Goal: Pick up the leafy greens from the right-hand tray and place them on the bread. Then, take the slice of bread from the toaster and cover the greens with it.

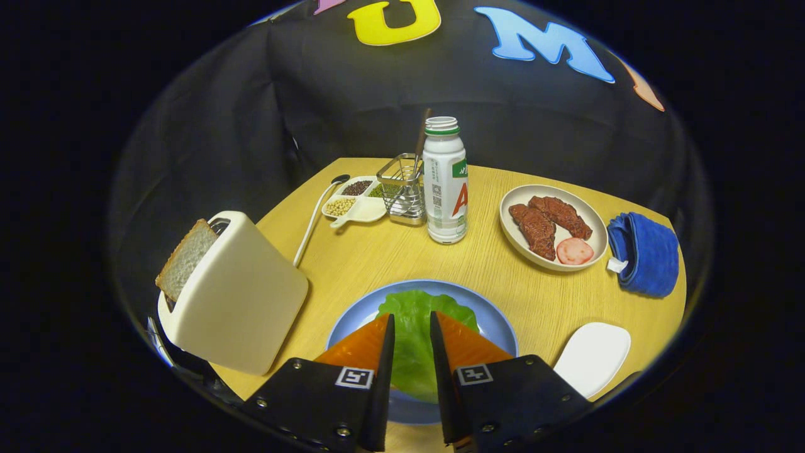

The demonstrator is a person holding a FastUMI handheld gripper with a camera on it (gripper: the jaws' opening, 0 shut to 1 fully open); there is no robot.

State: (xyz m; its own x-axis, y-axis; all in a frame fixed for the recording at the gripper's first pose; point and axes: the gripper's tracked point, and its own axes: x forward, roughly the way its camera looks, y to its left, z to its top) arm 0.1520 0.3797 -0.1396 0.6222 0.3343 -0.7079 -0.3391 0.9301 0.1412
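Lettuce (412, 340) on the blue plate (497, 318) hides the bread; tool (412, 324) spread over it, contact unclear

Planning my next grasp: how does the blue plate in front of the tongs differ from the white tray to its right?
The blue plate is round and carries the leafy greens; the white tray is a rounded rectangle and bare. The plate lies under the open tongs; the tray sits beside them. Both rest flat on the wooden table.
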